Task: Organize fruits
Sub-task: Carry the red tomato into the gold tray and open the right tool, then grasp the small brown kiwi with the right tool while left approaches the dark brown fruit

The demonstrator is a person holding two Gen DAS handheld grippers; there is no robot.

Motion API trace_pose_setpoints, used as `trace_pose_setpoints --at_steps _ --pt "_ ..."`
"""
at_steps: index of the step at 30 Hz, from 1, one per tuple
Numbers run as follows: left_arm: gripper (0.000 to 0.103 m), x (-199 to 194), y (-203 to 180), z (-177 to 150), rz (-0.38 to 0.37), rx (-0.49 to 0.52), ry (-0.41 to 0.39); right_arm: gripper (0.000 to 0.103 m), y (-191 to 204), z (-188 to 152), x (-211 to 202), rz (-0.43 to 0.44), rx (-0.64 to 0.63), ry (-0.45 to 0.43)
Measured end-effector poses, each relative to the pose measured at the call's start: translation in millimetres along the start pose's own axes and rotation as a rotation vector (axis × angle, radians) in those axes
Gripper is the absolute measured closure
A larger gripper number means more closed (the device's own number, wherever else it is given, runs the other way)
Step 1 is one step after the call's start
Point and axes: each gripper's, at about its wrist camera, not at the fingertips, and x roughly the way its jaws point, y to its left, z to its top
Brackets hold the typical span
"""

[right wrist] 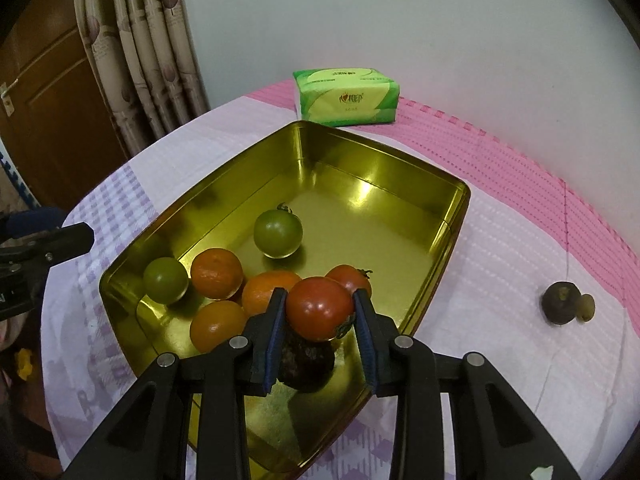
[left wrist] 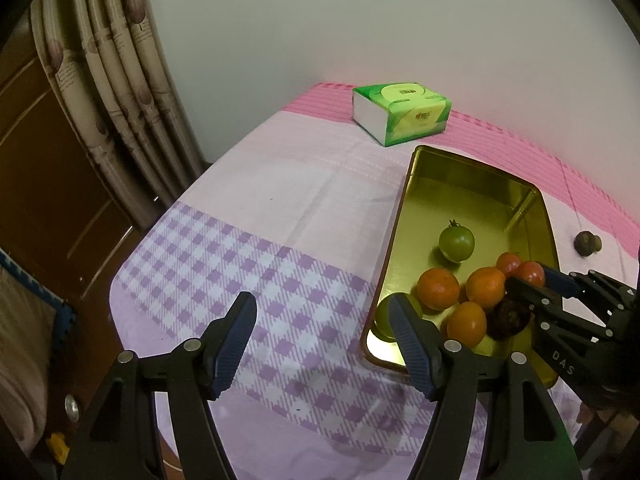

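A gold tin tray (right wrist: 224, 196) (left wrist: 394, 216) on the checked tablecloth holds two green tomatoes (right wrist: 278, 233) (right wrist: 165, 280), three oranges (right wrist: 216, 273), a red tomato (right wrist: 348, 276) and a dark mangosteen (right wrist: 308, 360). My right gripper (right wrist: 319, 294) (left wrist: 532, 276) is shut on another red tomato (right wrist: 320, 308), both pads against its sides, just above the mangosteen at the tray's near right end. My left gripper (left wrist: 320, 302) stands open over the cloth, left of the tray's near corner, with nothing between its fingers.
A second mangosteen (right wrist: 560, 304) (left wrist: 586, 243) lies on the cloth right of the tray. A green tissue pack (left wrist: 400, 112) (right wrist: 346, 96) sits by the wall behind it. Curtains and a wooden door stand beyond the table's left edge.
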Motion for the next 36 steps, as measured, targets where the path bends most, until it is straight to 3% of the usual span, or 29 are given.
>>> trace_pose_setpoints --at_steps 17,20,30,36 --pt "0.031 3 -3 -3 0.001 0.028 0.002 0.069 -11 3 -22 0.008 0.041 -0.051" --pt "0.031 4 -3 -2 0.003 0.031 0.005 0.064 -24 -2 -33 -0.019 0.067 -0.073" --pt "0.030 12 -3 -5 0.028 0.033 0.024 0.062 -132 -51 -55 -0.196 0.257 -0.065" --pt "0.030 18 -10 -5 0.011 0.050 0.046 0.062 -196 -75 -48 -0.274 0.338 -0.031"
